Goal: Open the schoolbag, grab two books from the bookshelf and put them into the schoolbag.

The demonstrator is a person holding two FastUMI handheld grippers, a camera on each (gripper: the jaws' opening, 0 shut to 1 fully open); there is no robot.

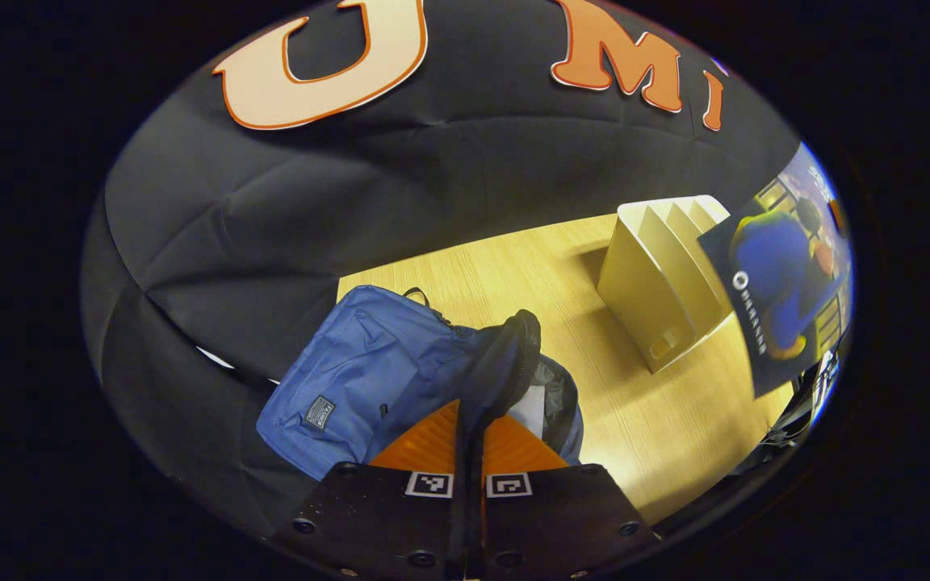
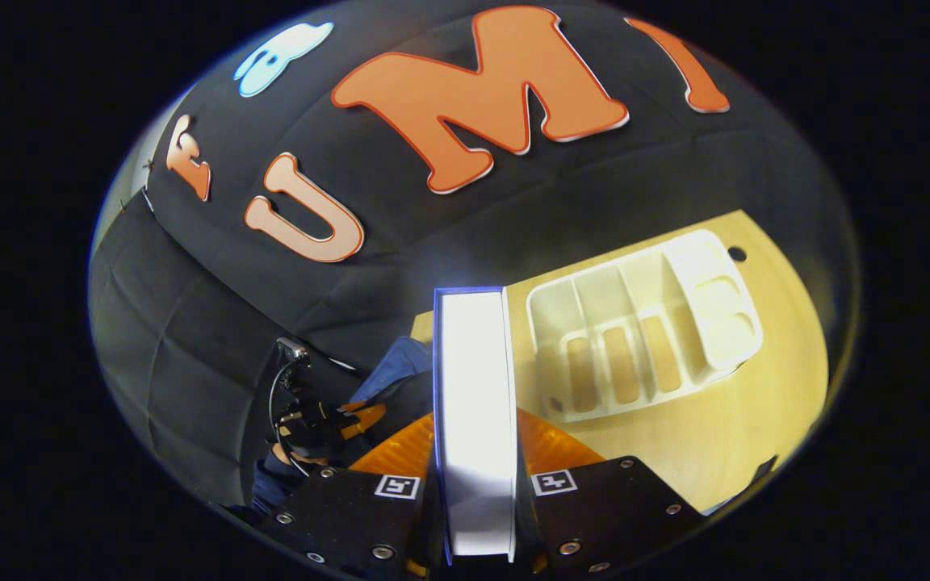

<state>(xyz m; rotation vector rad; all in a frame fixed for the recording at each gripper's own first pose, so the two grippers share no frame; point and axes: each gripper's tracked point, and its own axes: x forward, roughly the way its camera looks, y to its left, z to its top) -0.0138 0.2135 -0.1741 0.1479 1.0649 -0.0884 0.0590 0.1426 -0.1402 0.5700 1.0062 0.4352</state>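
Left fingers (image 1: 469,452) pinched on schoolbag (image 1: 368,375) flap, right fingers (image 2: 477,452) clamping book (image 2: 475,403)

Each gripper has a black housing studded with round screws, two ribbed orange fingers and a pair of small black-and-white square markers set just behind those fingers. This build is seen on the left gripper (image 1: 469,440) and the right gripper (image 2: 477,452). Left of the right gripper's housing, the other unit trails thin black cables.
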